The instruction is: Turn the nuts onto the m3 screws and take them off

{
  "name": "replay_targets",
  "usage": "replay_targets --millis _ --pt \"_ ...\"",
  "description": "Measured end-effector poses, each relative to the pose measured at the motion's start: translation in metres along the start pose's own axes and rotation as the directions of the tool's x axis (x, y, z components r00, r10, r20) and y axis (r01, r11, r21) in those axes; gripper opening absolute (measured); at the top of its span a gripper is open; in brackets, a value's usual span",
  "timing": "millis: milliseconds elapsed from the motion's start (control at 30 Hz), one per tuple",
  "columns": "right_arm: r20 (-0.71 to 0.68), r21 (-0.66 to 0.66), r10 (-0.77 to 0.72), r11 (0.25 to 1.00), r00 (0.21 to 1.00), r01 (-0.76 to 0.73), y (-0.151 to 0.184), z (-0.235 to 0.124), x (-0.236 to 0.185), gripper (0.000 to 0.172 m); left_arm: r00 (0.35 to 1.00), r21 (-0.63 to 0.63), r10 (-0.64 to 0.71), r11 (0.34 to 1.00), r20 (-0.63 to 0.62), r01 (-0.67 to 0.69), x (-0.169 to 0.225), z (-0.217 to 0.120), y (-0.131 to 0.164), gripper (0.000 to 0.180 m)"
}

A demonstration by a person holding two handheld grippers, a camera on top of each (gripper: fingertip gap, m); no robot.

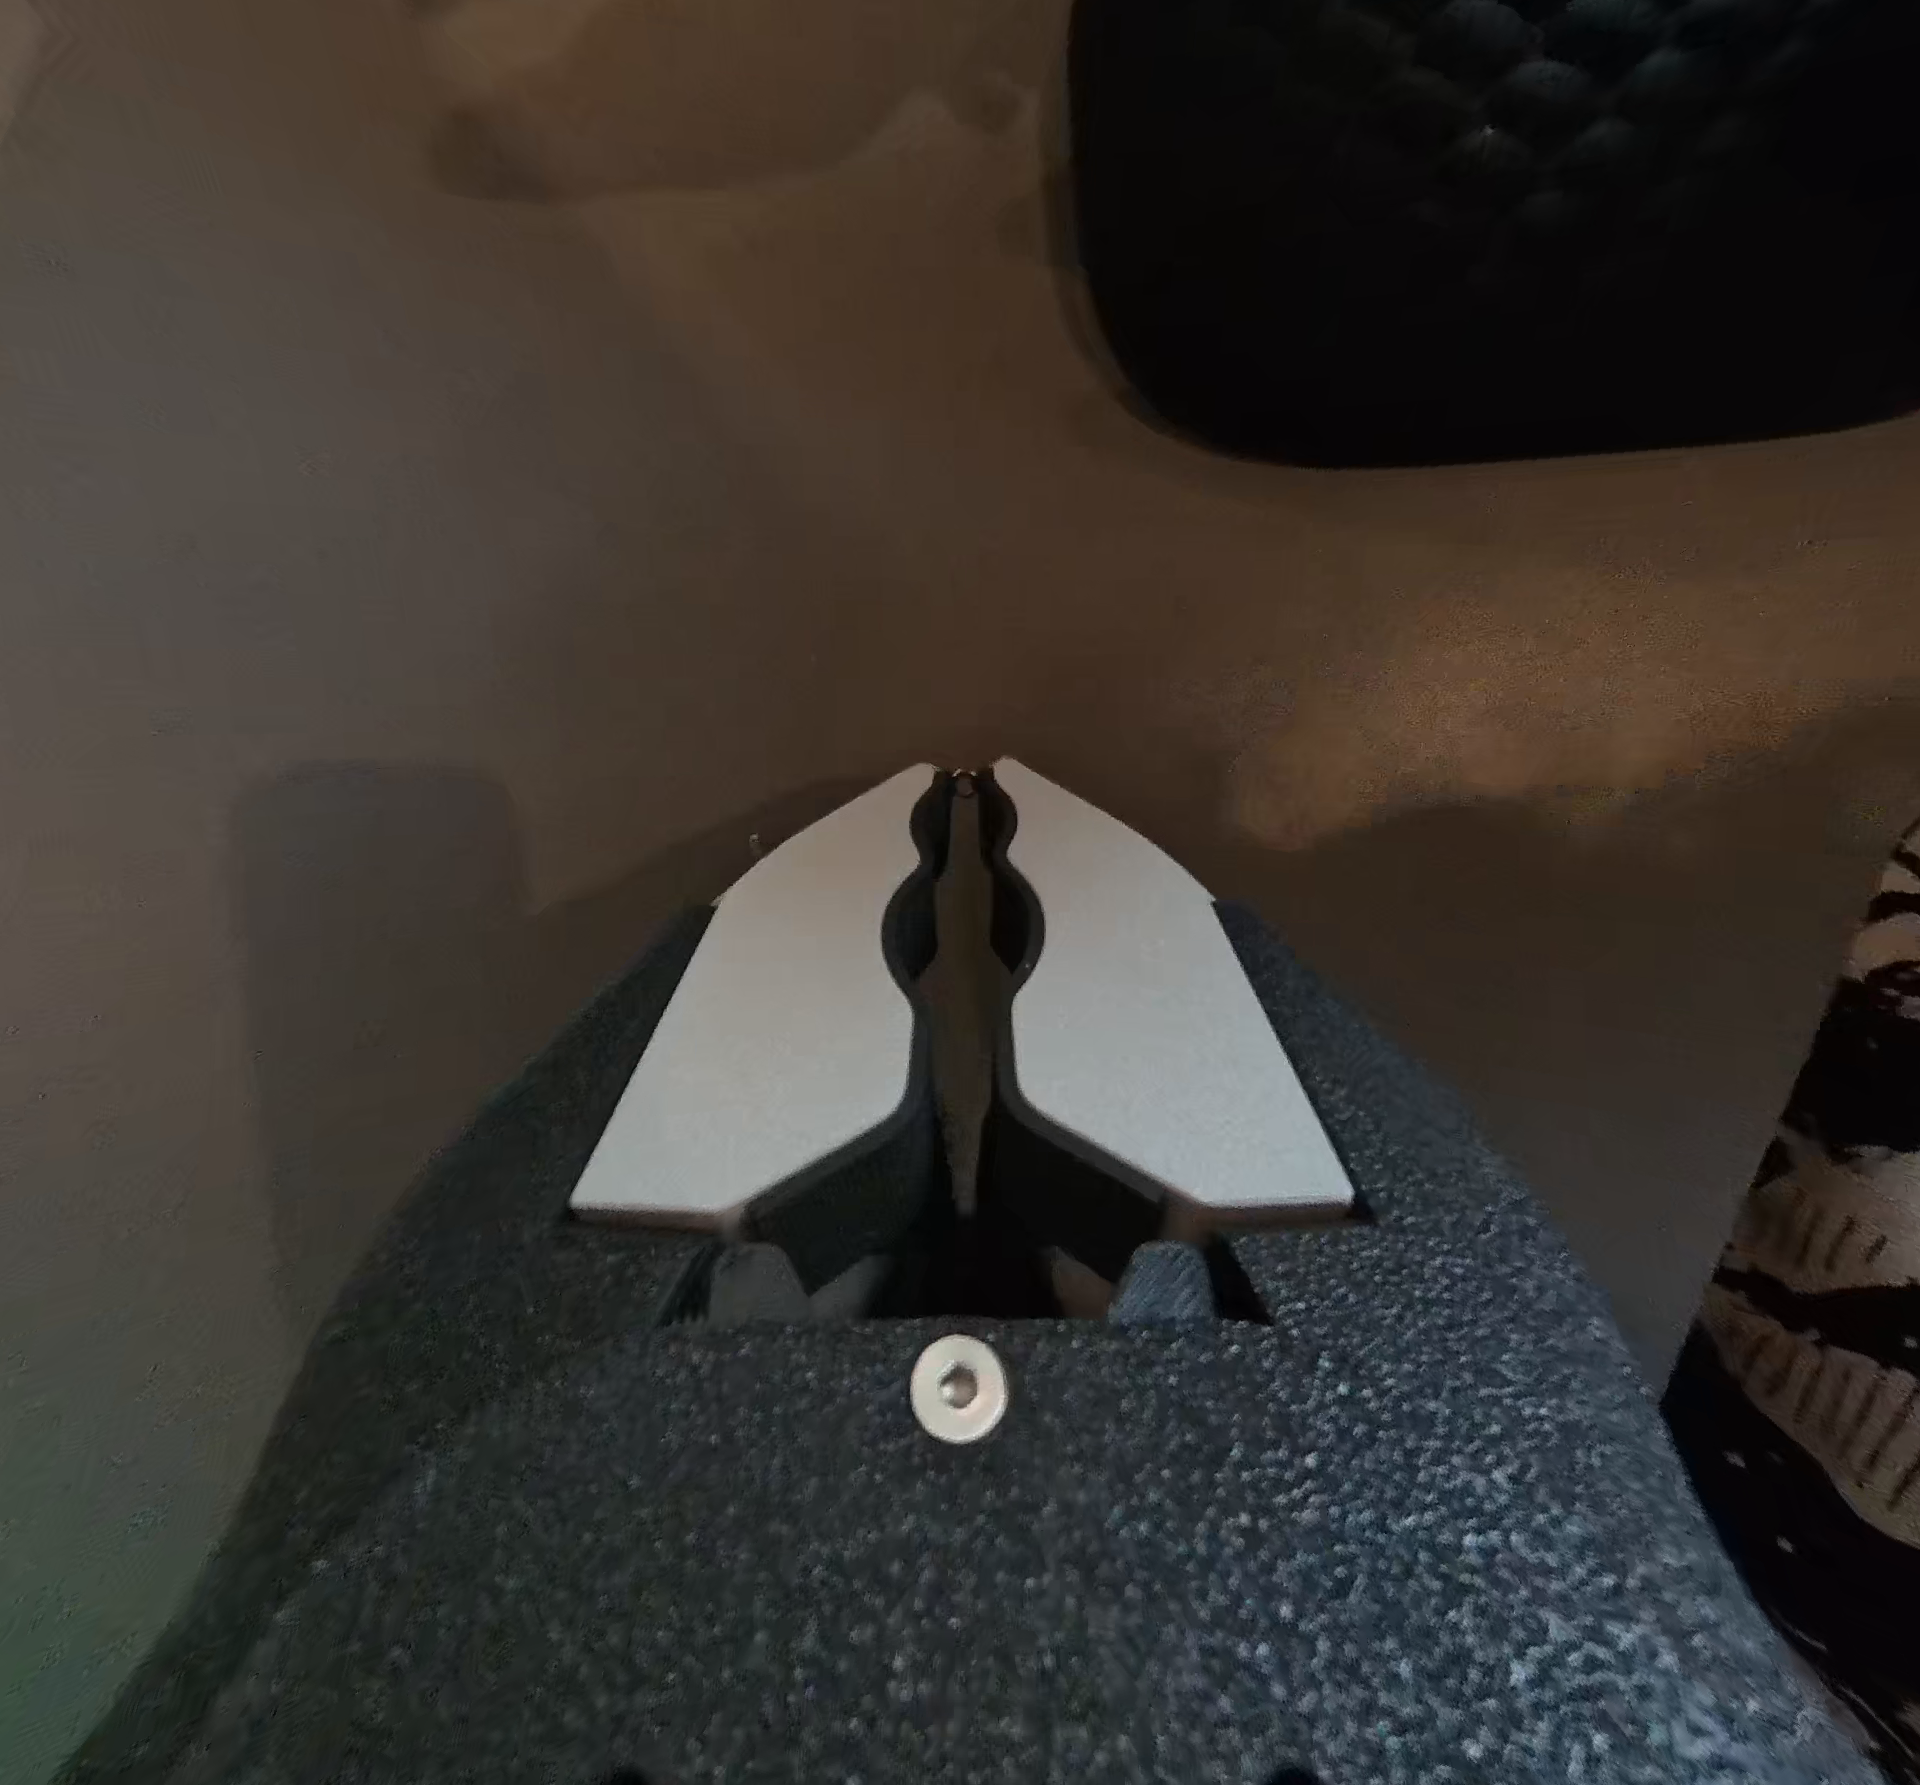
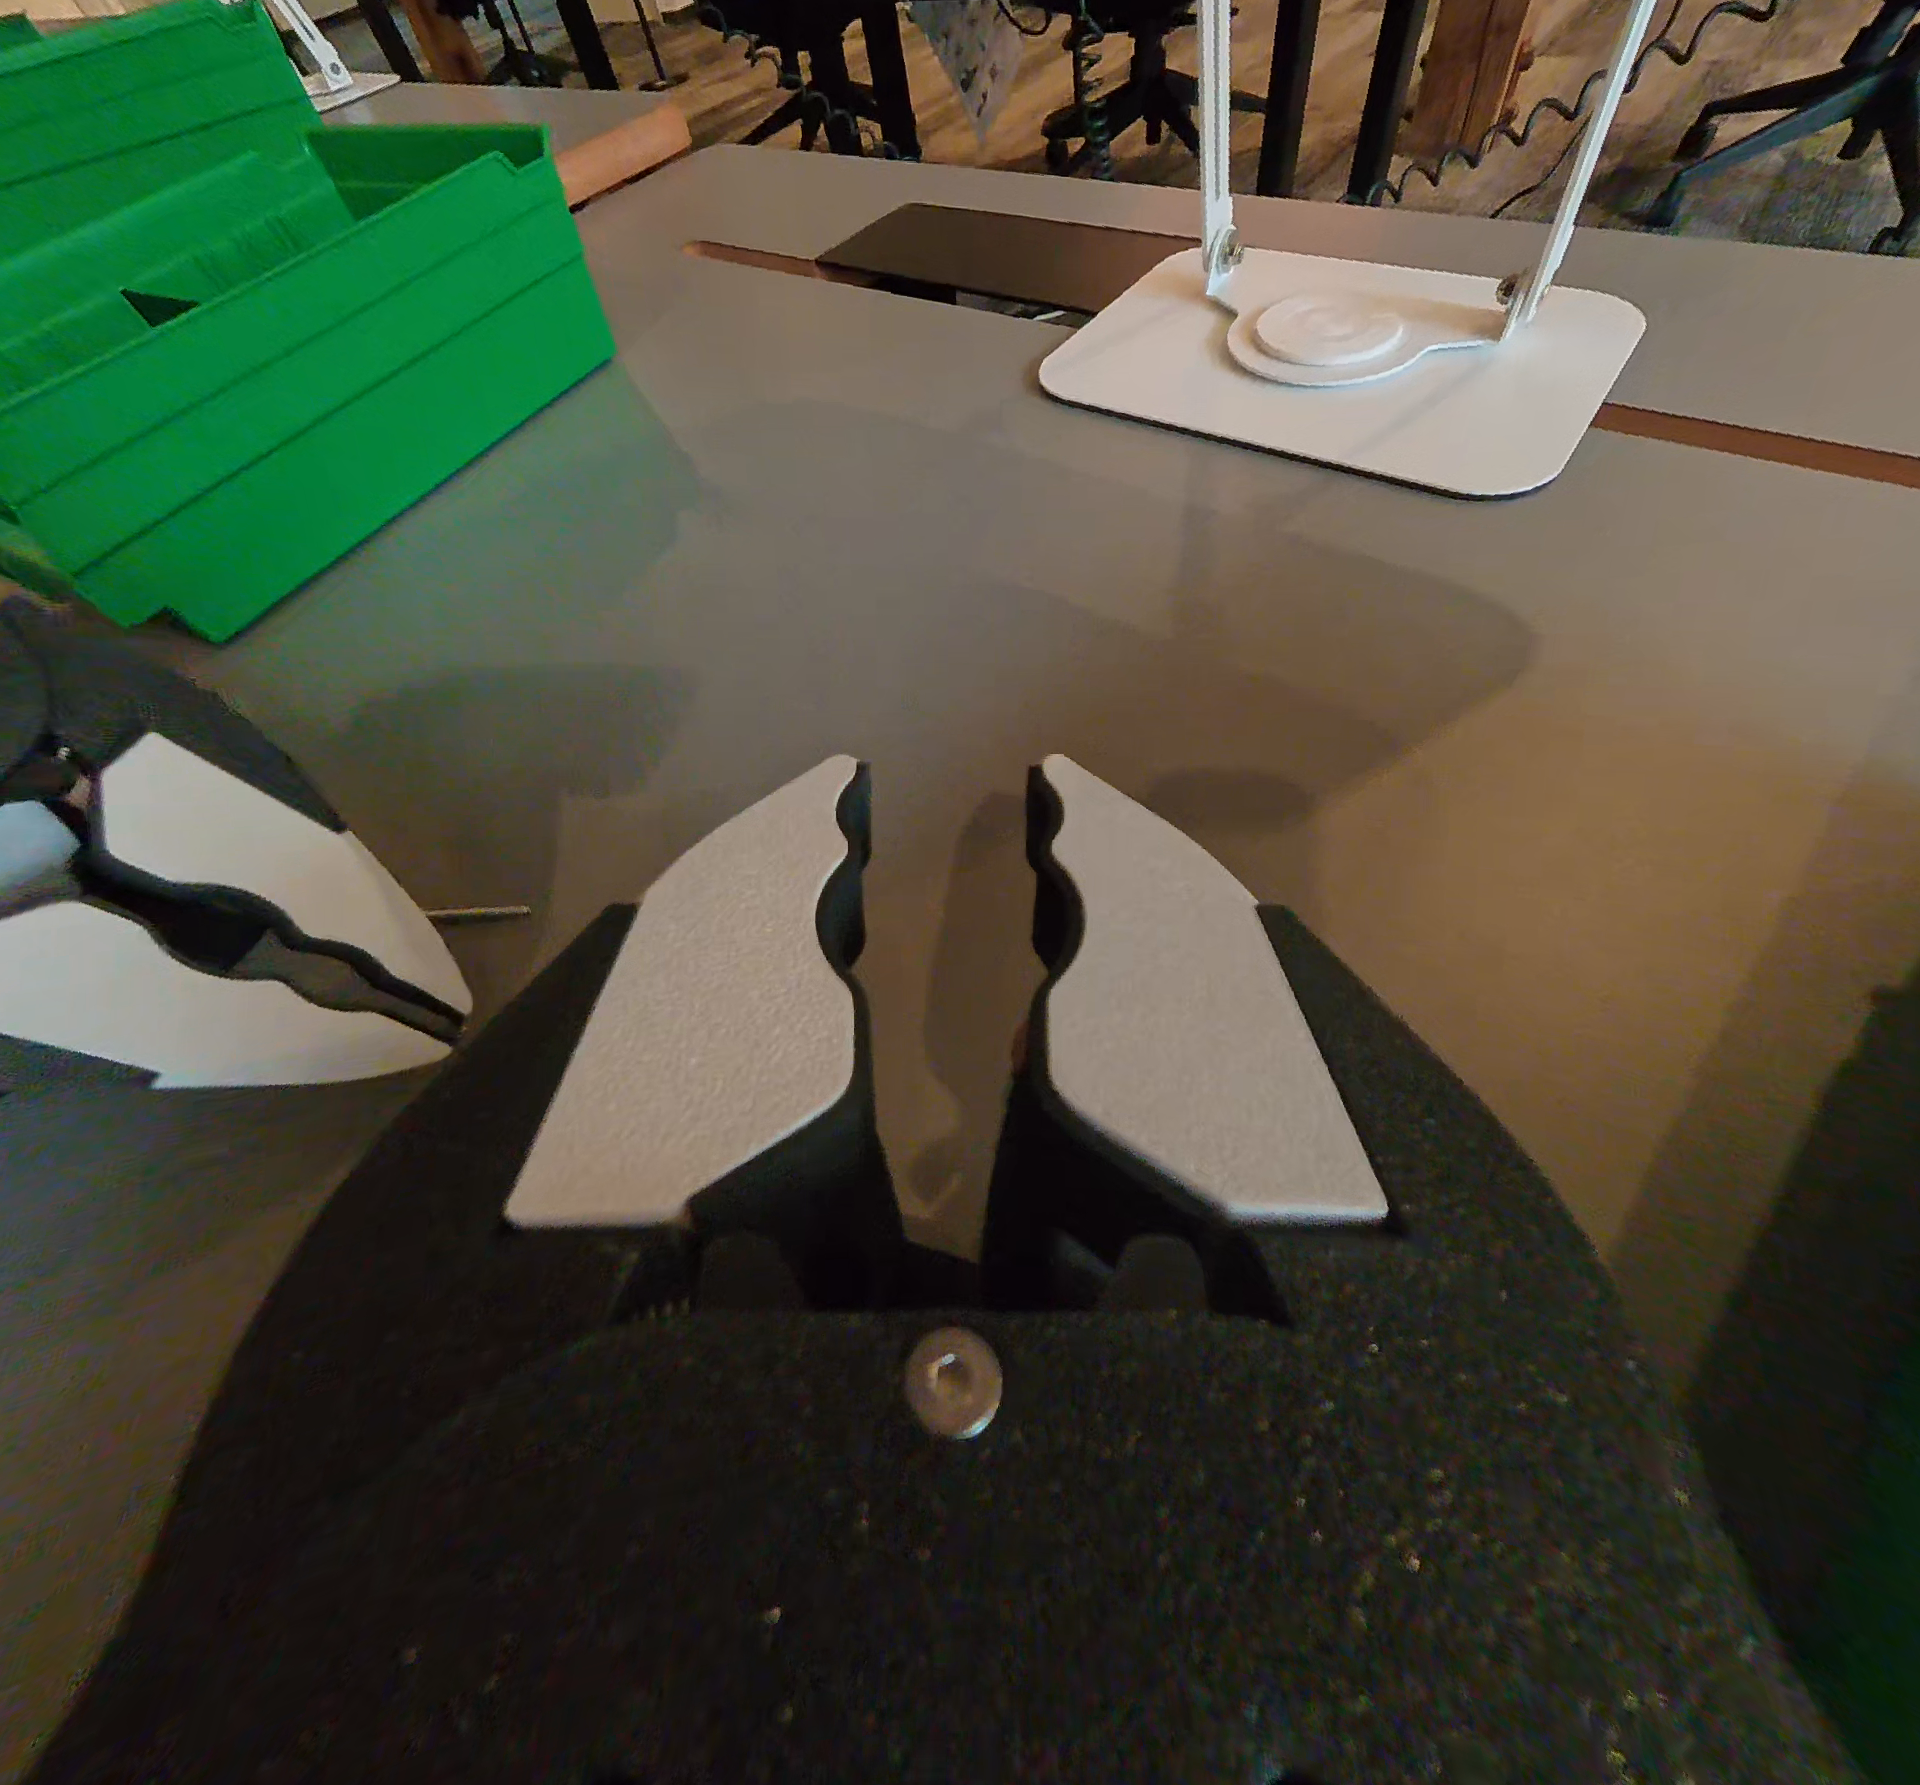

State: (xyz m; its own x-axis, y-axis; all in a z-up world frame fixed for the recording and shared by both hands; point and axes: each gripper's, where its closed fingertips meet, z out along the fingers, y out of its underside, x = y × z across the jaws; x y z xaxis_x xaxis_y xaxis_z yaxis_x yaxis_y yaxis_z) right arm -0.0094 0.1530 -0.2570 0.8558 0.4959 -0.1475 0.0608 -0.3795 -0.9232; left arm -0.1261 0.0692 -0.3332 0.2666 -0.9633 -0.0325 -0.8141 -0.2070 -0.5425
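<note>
Right wrist view shows us our right gripper [image 2: 945, 779] with its jaws spread apart and nothing between them, hanging over the grey table [image 2: 935, 540]. Just left of it sits our left gripper [image 2: 457, 1018], and a thin screw [image 2: 480, 912] lies on the table beside that gripper's tip. Farther out, right of the right gripper, we see the white lamp base [image 2: 1340, 374]; farther left stand the green bins [image 2: 260, 322]. From the left wrist, we see the left gripper [image 1: 966, 774] nearly clenched, its fingertips [image 1: 1023, 785] pinching a tiny ring-shaped nut [image 1: 966, 780] close over the table.
</note>
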Motion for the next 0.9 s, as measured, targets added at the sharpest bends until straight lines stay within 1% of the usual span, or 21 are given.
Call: replay_targets --millis 300,433,500,633,733,800,900 --pt "0.004 -0.006 0.005 1.0 1.0 -0.005 0.002 0.0 0.0 0.027 0.999 -0.03 0.034 0.999 0.022 -0.033 0.007 0.009 0.002 0.006" --pt "0.006 -0.003 0.002 1.0 1.0 -0.002 0.001 0.0 0.0 0.027 0.999 -0.024 0.03 0.999 0.03 -0.03 0.006 0.007 0.002 0.01" --pt "0.005 -0.004 0.002 1.0 1.0 -0.002 0.001 0.0 0.0 0.027 0.999 0.002 0.019 1.0 0.028 -0.019 0.005 0.003 -0.001 0.013" --pt "0.009 0.016 0.013 1.0 1.0 -0.014 -0.002 -0.003 0.001 0.027 0.998 0.089 -0.043 0.995 0.044 0.039 -0.01 -0.024 -0.003 0.016" --pt "0.014 0.023 0.02 1.0 1.0 -0.02 -0.003 -0.004 0.001 0.027 0.993 0.142 -0.117 0.983 0.019 0.113 -0.028 -0.043 0.006 0.017" --pt "0.02 0.026 0.026 0.999 0.999 -0.026 -0.004 -0.004 0.001 0.027 0.986 0.149 -0.166 0.975 -0.007 0.165 -0.039 -0.048 0.015 0.017" --pt "0.026 0.032 0.028 0.999 0.999 -0.029 -0.005 -0.004 0.0 0.027 0.98 0.154 -0.198 0.968 -0.026 0.199 -0.047 -0.046 0.023 0.016"
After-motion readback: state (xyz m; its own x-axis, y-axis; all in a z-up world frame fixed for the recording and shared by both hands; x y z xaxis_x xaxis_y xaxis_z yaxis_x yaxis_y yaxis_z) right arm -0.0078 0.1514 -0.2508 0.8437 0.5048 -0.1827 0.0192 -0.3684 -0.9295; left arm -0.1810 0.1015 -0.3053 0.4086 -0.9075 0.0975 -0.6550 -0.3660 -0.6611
